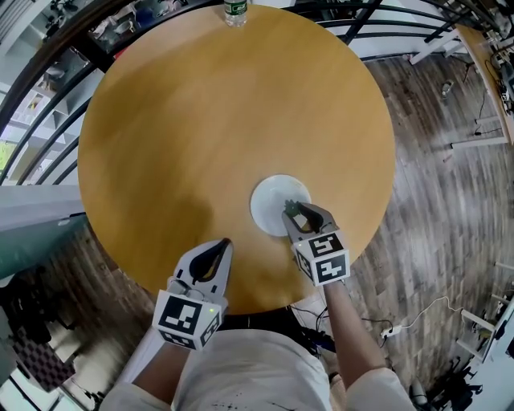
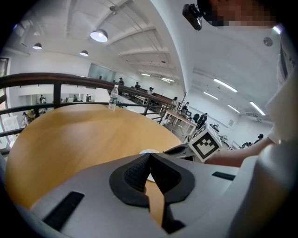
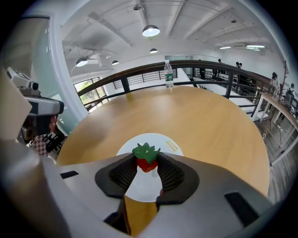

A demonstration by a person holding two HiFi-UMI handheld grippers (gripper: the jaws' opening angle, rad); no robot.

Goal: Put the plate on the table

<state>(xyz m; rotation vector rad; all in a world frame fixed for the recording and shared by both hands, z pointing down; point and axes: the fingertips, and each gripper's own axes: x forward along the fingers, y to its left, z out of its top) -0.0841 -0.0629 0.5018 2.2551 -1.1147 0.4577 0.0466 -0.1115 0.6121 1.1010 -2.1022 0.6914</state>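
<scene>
A white plate (image 1: 269,201) lies flat on the round wooden table (image 1: 201,120), near its front edge. My right gripper (image 1: 294,211) hangs over the plate's near side, shut on a small red strawberry (image 3: 146,158) with green leaves. In the right gripper view the plate (image 3: 164,141) shows just beyond and below the berry. My left gripper (image 1: 222,244) rests at the table's front edge, left of the plate, shut with nothing between its pads. The left gripper view shows a sliver of the plate (image 2: 148,151) past the closed tips.
A clear plastic water bottle (image 1: 234,11) stands at the table's far edge. A dark railing (image 3: 209,65) curves behind the table. Wood-plank floor (image 1: 450,225) with cables and stands lies to the right.
</scene>
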